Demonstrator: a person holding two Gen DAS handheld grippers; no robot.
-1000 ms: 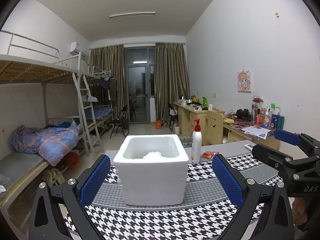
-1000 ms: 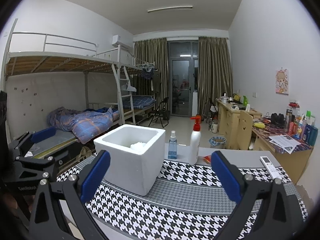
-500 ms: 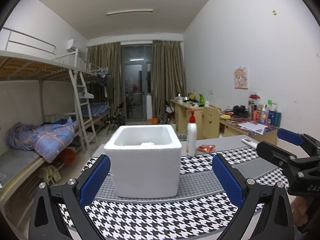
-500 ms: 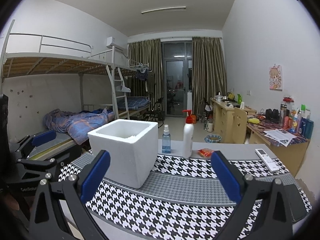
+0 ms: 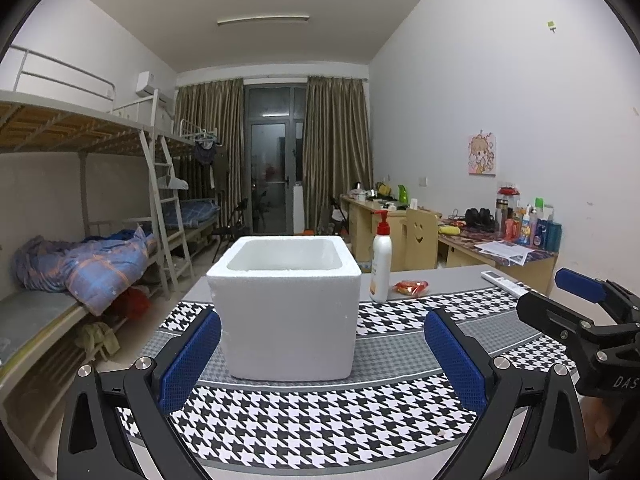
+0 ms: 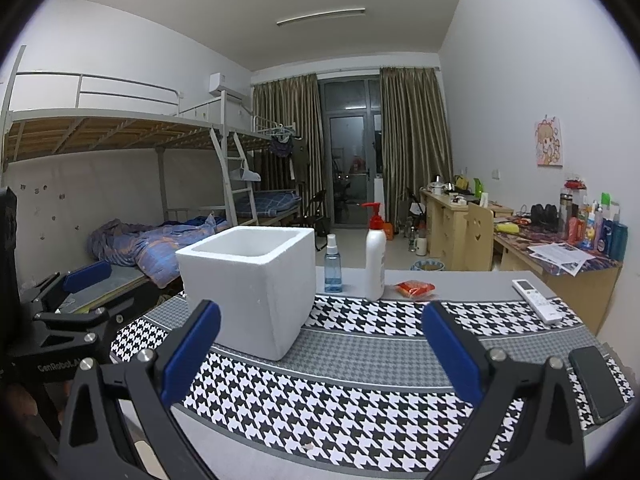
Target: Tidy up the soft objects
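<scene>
A white foam box (image 5: 288, 308) stands on the houndstooth mat (image 5: 320, 432) in the middle of the table. It also shows in the right wrist view (image 6: 252, 288), left of centre. Its inside is hidden from both views now. My left gripper (image 5: 320, 356) is open and empty, low over the mat, just in front of the box. My right gripper (image 6: 320, 348) is open and empty, to the right of the box. The right gripper also shows at the right edge of the left wrist view (image 5: 580, 312).
A white pump bottle (image 6: 375, 256), a blue spray bottle (image 6: 333, 264) and a small red packet (image 6: 415, 288) stand behind the box. A white remote (image 6: 536, 300) and a black phone (image 6: 596, 384) lie at the right. Bunk beds are on the left, desks on the right.
Both grippers have dropped lower, toward table level. The white soft thing seen inside the box a second ago is now hidden behind its rim. Both stay open.
</scene>
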